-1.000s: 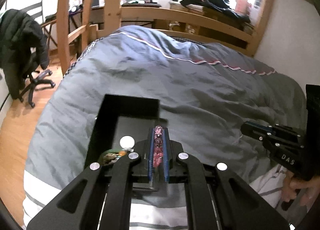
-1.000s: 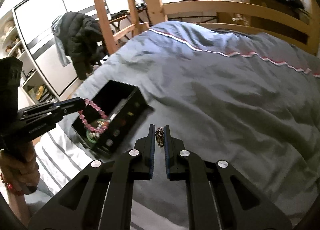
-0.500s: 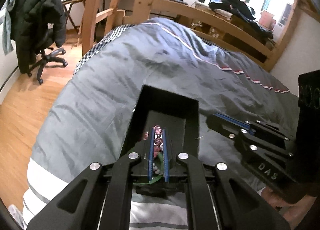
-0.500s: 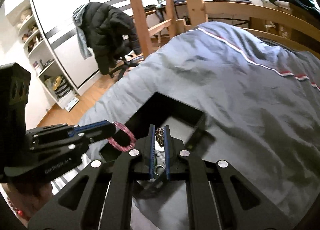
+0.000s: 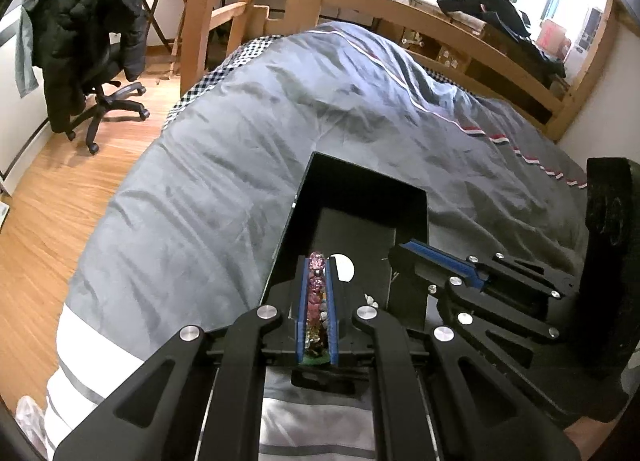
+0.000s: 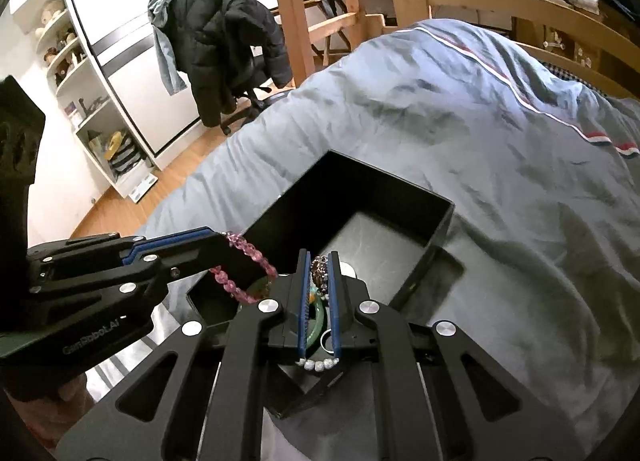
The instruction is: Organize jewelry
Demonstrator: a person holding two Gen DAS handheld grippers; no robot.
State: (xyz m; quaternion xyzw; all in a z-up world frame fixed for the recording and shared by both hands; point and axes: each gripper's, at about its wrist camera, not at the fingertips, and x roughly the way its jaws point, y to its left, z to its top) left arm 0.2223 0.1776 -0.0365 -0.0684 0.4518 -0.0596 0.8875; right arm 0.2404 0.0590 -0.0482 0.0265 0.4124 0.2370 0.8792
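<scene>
An open black box [image 5: 360, 197] [image 6: 384, 193] lies on the grey duvet. My left gripper [image 5: 318, 265] is shut on a pink bead bracelet [image 5: 316, 293] and holds it over the box; the right wrist view shows the bracelet [image 6: 240, 273] hanging from the left gripper's tips. My right gripper [image 6: 319, 261] is shut on a small dark beaded piece [image 6: 320, 273] over the box's near end. Under it lie a green bangle [image 6: 314, 327], a ring and a pearl strand [image 6: 318, 364]. A white disc [image 5: 344, 267] lies in the box.
The grey duvet [image 5: 240, 165] covers the bed, with a wooden bed frame [image 5: 460, 37] behind. An office chair with a black jacket [image 5: 88, 53] stands on the wood floor at left. White shelves [image 6: 100, 117] stand by the wall.
Both grippers have moved in over the black box, each still holding its piece. The right gripper now sits close beside the left one.
</scene>
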